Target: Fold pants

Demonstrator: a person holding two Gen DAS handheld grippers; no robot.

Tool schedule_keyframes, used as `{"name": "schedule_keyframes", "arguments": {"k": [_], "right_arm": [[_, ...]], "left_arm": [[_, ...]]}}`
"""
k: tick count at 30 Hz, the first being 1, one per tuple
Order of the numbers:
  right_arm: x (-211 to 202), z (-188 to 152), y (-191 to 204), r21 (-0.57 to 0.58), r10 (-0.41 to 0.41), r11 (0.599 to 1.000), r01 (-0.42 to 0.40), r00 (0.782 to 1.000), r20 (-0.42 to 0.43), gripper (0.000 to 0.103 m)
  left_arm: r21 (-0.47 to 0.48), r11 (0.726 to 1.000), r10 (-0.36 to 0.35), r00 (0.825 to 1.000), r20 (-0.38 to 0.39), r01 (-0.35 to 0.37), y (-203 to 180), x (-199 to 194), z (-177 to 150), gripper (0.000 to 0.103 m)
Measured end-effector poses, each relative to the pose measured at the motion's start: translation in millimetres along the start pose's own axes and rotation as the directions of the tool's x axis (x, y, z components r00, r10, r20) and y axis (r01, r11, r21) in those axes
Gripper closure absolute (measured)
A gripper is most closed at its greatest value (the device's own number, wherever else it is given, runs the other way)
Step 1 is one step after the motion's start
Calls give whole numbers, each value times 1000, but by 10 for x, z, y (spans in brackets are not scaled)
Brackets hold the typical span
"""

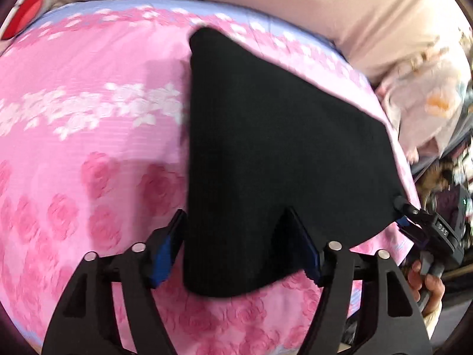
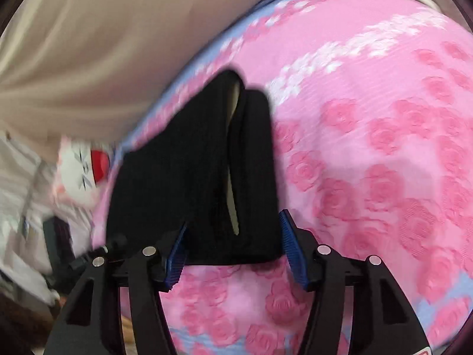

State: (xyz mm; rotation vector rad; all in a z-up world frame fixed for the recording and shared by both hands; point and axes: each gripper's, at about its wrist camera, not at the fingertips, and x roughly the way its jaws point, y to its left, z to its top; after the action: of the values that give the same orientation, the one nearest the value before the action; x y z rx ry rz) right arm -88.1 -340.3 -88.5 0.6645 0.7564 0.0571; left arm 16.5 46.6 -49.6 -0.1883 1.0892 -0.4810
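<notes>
A pink rose-print blanket (image 1: 88,136) with a band of white flowers and a lilac border covers the surface under both cameras; a beige quilt (image 1: 354,14) lies along its far edge from 11 to 2 o'clock in the left wrist view. Both views are motion-blurred, and the room past the blanket at 3 o'clock is an unreadable jumble.

The black pants (image 1: 266,148) lie flat on the blanket, folded into a wedge narrowing toward 12 o'clock. In the right wrist view the pants (image 2: 192,183) show two stacked layers with a pale slit of lining between them.

The left gripper (image 1: 239,245) stands wide open, the near edge of the pants between its blue-padded fingers (image 1: 164,251), gripping nothing. The right gripper (image 2: 233,248) is likewise spread wide astride the near hem, its pads (image 2: 291,248) not closed on the cloth.

At 4 o'clock in the left view, the right gripper (image 1: 414,222) touches the pants' corner; faint lettering on its body is too blurred to read.

A white plush toy (image 2: 85,165) with a red patch sits at 9 o'clock.
</notes>
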Motion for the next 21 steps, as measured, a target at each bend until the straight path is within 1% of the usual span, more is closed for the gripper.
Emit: {"name": "schedule_keyframes", "arguments": {"k": [1,2,3,4,5,7,8,9,10,11,12,13,14,15,16,17,18,20,21], "right_arm": [[-147,66,151,-70,-29,997,33,998,64,54],[-197,122,276,-122,-46,991,56,996,83,79],[-217,181,399,-167,-50,984,65,995,91,98],[-181,268,581,-227,-24,973,45,995,94,102],[-123,310,671,-257,-11,966,33,996,89,102],[146,439,896,-328,-10,944,34,997,74,103],[301,486,953,-345,-12,938,30,998,55,103],[473,537,979,-355,-13,935,21,1000,26,103],[719,613,956,-357,-37,934,34,999,-1,103],[865,665,906,-367,-74,928,64,997,-13,103],[1028,702,809,-377,-144,917,127,989,-18,103],[1198,774,581,-352,-196,920,175,980,-26,103],[1218,826,447,-303,-173,940,155,984,-33,103],[1173,890,346,-239,-124,965,108,991,-52,103],[1052,930,345,-205,-110,974,100,993,-40,103],[924,915,411,-225,-107,969,104,994,-1,101],[741,873,502,-258,-76,962,83,996,36,100],[636,779,543,-275,-48,960,56,998,39,99],[703,727,484,-288,-79,954,79,997,13,100]], "left_arm": [[3,1000,7,999,38,-7,-23,-123,18,35],[26,999,31,992,124,-35,-94,-332,64,32],[44,997,56,980,190,-65,-165,-466,104,29],[60,994,71,964,256,-89,-257,-580,159,18],[75,993,64,949,308,-91,-345,-635,231,10],[88,989,78,928,365,-118,-515,-582,386,9],[98,986,88,925,369,-133,-579,-501,440,9],[100,981,120,926,359,-165,-642,-353,511,9],[104,975,152,930,336,-197,-677,-120,595,9],[103,969,180,932,315,-223,-663,63,697,9],[94,959,229,930,289,-266,-606,260,748,9],[90,950,270,929,254,-300,-507,425,762,9],[70,955,268,943,198,-287,-370,629,796,8],[44,969,232,956,177,-244,-271,634,795,8],[-2,980,197,967,164,-199,-176,632,802,8],[-9,981,191,967,169,-192,-154,589,796,8],[6,980,196,965,176,-200,-150,563,799,7],[24,977,204,961,186,-212,-143,552,785,6],[20,977,203,961,188,-211,-136,556,781,5]]}}
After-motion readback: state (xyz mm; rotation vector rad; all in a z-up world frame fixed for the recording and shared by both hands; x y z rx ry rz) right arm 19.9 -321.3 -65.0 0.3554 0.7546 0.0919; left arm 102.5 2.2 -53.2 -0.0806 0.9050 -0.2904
